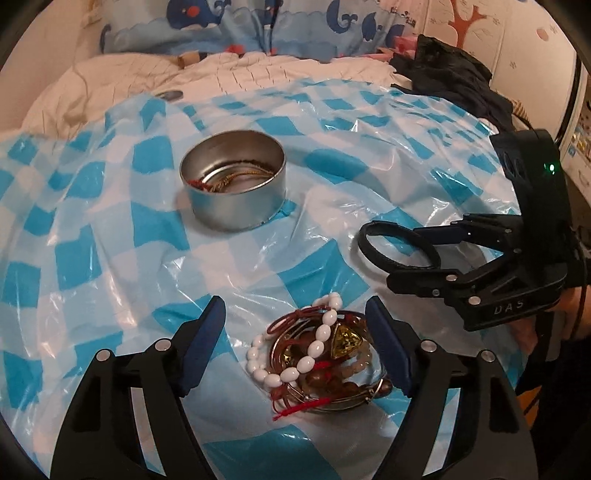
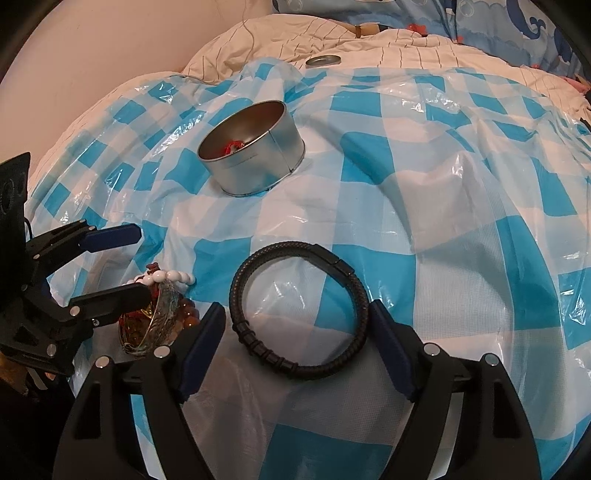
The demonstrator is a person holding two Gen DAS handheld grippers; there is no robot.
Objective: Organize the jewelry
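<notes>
A round metal tin point(image 1: 233, 182) stands on the blue-checked plastic sheet point(image 1: 110, 229); it holds a gold chain and something red, and it also shows in the right wrist view point(image 2: 255, 155). My left gripper point(image 1: 297, 328) is open, its fingers on either side of a pile of jewelry point(image 1: 317, 354): white beads, red cords, amber beads, a gold pendant, a bangle. My right gripper point(image 2: 297, 328) is open around a black braided bracelet point(image 2: 299, 306) lying flat. The left view shows the right gripper point(image 1: 406, 254) beside that bracelet point(image 1: 397, 245). The right view shows the left gripper point(image 2: 138, 262) over the pile point(image 2: 159, 317).
A striped cream quilt point(image 1: 236, 77) lies behind the sheet, with blue whale-print bedding point(image 1: 258, 26) beyond. Dark clothing point(image 1: 454, 77) is heaped at the back right. A grey metal ring point(image 2: 324, 60) rests on the quilt.
</notes>
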